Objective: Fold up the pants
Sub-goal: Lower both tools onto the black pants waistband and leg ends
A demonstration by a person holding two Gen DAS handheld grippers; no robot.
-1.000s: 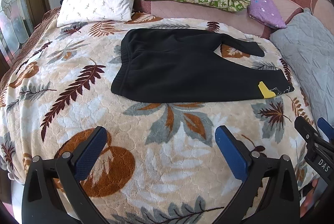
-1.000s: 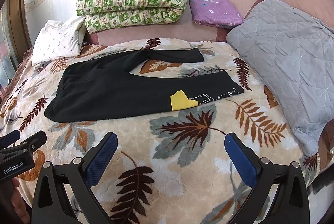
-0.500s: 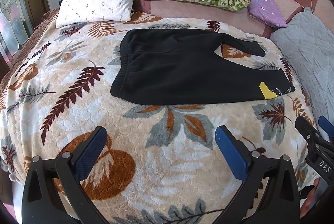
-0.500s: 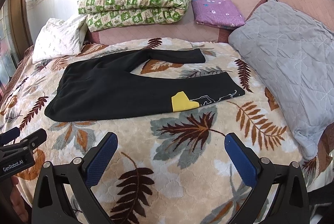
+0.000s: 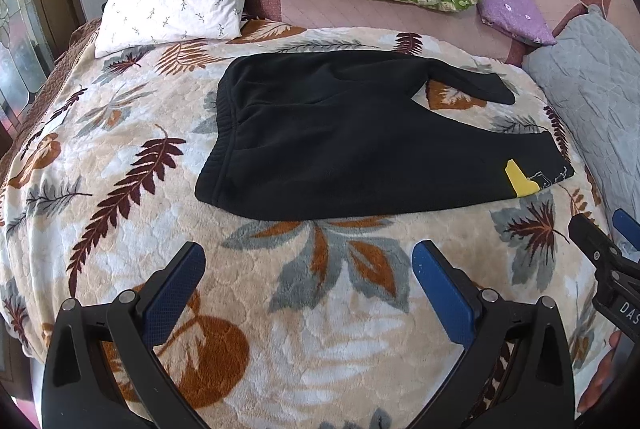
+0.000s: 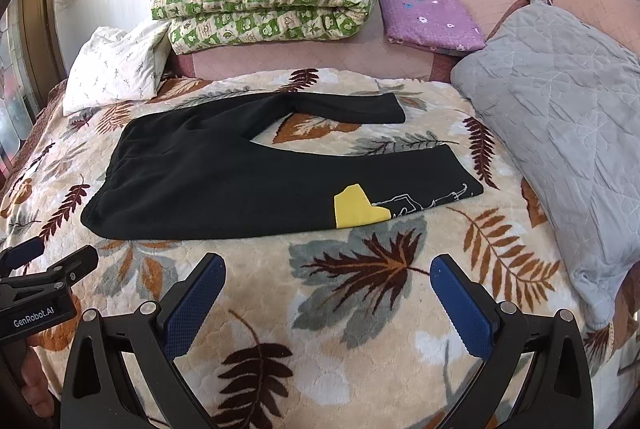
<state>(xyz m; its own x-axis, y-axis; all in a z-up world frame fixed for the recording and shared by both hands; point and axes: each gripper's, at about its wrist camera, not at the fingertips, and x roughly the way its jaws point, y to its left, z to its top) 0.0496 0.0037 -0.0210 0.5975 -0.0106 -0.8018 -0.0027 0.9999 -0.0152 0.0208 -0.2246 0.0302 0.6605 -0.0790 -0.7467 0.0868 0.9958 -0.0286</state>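
While both of your tools hang spread and empty above the near edge of the leaf-print blanket (image 5: 120,189), the black pants (image 5: 360,149) lie flat ahead of them, untouched, waistband toward your left gripper (image 5: 308,269) and legs running off ahead of your right gripper (image 6: 328,281). They look like thick fleece: soft, floppy, light, likely to sag and drag on the plush pile rather than slide, so pinch through a full layer and lift before you carry.

Good holds, by my reading, are the ribbed waistband (image 5: 218,149) for the left tool and the cuff of the near leg, just past the yellow patch (image 6: 356,209), for the right. The two legs splay apart, so one must cross onto the other first.

Beyond the pants sit a white pillow (image 5: 172,9), a green checked quilt (image 6: 268,5) and a purple cushion (image 6: 428,17); a grey quilted pad (image 6: 560,109) lies just right of the cuffs. Nothing lies between your fingers and the cloth.
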